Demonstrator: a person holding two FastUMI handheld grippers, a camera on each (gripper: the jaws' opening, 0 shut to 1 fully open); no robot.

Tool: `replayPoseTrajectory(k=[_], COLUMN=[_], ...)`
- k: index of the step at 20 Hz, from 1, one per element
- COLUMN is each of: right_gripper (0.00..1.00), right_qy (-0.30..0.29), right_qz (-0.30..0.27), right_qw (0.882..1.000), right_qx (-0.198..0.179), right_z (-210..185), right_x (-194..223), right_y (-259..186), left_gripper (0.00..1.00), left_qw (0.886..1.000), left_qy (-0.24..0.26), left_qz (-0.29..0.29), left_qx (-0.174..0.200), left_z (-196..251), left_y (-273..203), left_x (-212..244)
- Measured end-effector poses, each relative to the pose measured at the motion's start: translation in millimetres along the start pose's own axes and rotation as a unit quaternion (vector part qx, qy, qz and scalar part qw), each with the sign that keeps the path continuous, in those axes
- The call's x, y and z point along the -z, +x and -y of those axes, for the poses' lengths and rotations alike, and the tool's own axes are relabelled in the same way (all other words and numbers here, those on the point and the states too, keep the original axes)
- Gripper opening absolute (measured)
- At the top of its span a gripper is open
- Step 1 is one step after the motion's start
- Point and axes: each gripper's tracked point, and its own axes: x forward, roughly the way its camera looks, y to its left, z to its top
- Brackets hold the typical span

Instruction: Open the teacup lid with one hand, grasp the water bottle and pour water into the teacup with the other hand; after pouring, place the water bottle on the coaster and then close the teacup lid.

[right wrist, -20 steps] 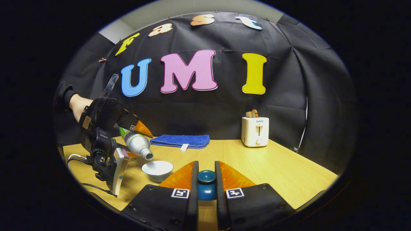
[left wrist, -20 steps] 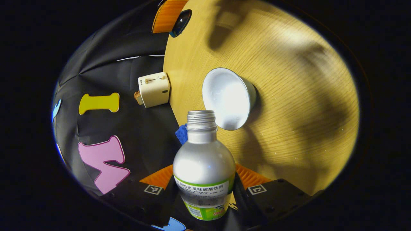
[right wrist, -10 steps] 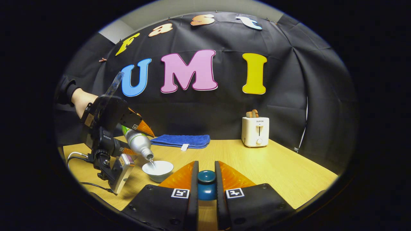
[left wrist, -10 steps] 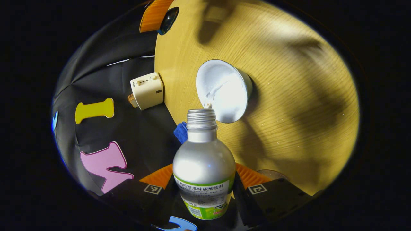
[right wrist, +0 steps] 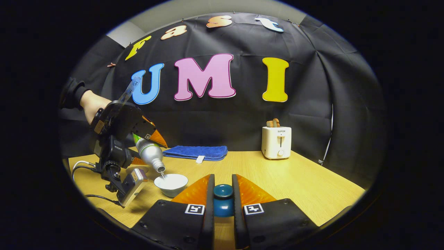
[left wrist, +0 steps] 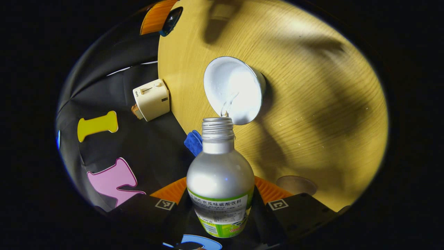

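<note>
A second ago the bottle [left wrist: 220,180] was tipped over the teacup [left wrist: 233,89] with nothing leaving its mouth. Half a second ago a first trickle showed at the lip, and now a clear thin stream runs from the mouth into the white bowl of the cup. The bottle has also tilted steeper across those frames, and in the left gripper view the cup has slid up and to the left. So the pour is under way; how full the cup is cannot be told.

The left gripper [left wrist: 221,199] holds the bottle by its lower body, a finger pressed on each side of the label. In the right gripper view the bottle [right wrist: 150,153] has its long axis slanted, mouth low and toward the cup [right wrist: 171,183], base high and back toward the hand [right wrist: 91,104]. The mouth hangs just above the cup's near rim without touching it.

The right gripper [right wrist: 223,199] stays closed on the lid [right wrist: 223,199], pinching its dark knob and holding it off to the side, well apart from the cup, above the desk [right wrist: 295,180].

The coaster [left wrist: 296,184] lies on the desk just beside the left gripper, bare and waiting. What is left, by this look, is to level the bottle, set it upright on the coaster, and bring the lid back.
</note>
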Motion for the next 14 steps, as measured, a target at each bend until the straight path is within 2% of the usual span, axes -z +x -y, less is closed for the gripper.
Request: replayPoseTrajectory(k=[14], right_gripper=[0.27], right_qy=[0.000], right_qz=[0.000], right_qw=[1.000], right_qx=[0.006], right_z=[2.0], right_x=[-0.1], right_y=[0.2], left_gripper=[0.82], left_qw=[0.997], left_qy=[0.078], left_qz=[-0.017], left_qx=[0.016], left_z=[-14.0], left_y=[-1.8], left_x=[5.7])
